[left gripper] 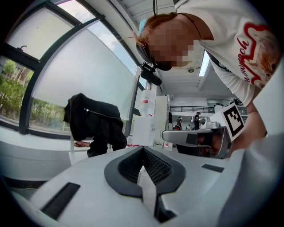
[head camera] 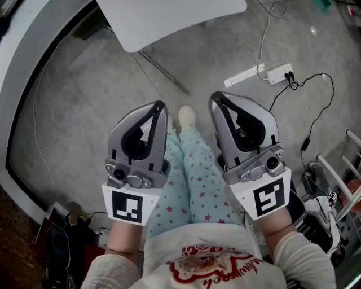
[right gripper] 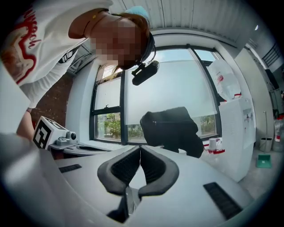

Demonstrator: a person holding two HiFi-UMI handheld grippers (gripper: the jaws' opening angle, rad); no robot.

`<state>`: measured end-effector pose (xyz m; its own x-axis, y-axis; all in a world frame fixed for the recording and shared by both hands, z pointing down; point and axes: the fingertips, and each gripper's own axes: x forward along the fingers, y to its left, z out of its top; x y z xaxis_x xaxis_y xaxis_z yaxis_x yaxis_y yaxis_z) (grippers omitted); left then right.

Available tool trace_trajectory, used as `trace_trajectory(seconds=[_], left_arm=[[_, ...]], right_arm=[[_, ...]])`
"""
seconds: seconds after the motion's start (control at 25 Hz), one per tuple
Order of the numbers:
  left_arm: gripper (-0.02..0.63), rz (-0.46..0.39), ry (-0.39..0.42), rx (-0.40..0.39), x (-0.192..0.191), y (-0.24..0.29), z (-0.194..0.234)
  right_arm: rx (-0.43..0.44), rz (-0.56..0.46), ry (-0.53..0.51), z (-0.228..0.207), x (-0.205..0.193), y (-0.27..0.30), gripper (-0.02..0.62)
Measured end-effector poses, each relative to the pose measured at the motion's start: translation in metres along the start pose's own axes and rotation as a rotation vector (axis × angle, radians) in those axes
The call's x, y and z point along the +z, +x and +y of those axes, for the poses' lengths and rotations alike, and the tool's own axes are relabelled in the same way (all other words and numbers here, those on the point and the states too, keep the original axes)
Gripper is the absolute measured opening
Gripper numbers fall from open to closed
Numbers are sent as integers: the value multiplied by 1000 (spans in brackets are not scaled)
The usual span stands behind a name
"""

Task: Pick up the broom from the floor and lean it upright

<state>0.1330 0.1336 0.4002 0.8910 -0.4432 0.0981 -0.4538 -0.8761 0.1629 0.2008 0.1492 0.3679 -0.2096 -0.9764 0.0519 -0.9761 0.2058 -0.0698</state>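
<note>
No broom shows in any view. In the head view my left gripper and right gripper are held side by side above the person's legs, pointing away from the body over the grey floor. Both have their jaws together with nothing between them. In the left gripper view the dark ribbed pads meet at the tip of the left gripper. The right gripper shows the same in its own view. Each gripper's camera faces the room and the person bending over it.
A white tabletop stands ahead, with a thin grey bar on the floor by its edge. A power strip and cables lie to the right, a white rack at far right. A black jacket hangs over a chair by the window.
</note>
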Motion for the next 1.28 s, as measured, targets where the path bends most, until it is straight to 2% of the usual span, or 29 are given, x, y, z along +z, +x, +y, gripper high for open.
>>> trace_trajectory(seconds=[0.2,0.32,0.56,0.76,0.96,1.08,1.28], left_arm=[[17,36,-8,-35,-78,12,-2],[17,52,-3,-81,-121,15,-7],[17,117,27,-190,-199,15,-19],[17,166,40,-208,-258,9,-14],[17,210,78,-227,-303,4,-8],[17,236,82,-204,-325,4,2],[17,222,62,-168,-333,7,10]], right_arm=[[3,28,-3,-5,-78,-7,25],[-3,51,-25,-6,-122,-12,25],[-9,82,3,-1,-202,-20,25],[-20,125,-6,4,-269,-28,25],[-22,157,-12,13,-324,-37,25],[-36,177,4,12,-356,-34,25],[-28,265,8,10,-422,-32,25]])
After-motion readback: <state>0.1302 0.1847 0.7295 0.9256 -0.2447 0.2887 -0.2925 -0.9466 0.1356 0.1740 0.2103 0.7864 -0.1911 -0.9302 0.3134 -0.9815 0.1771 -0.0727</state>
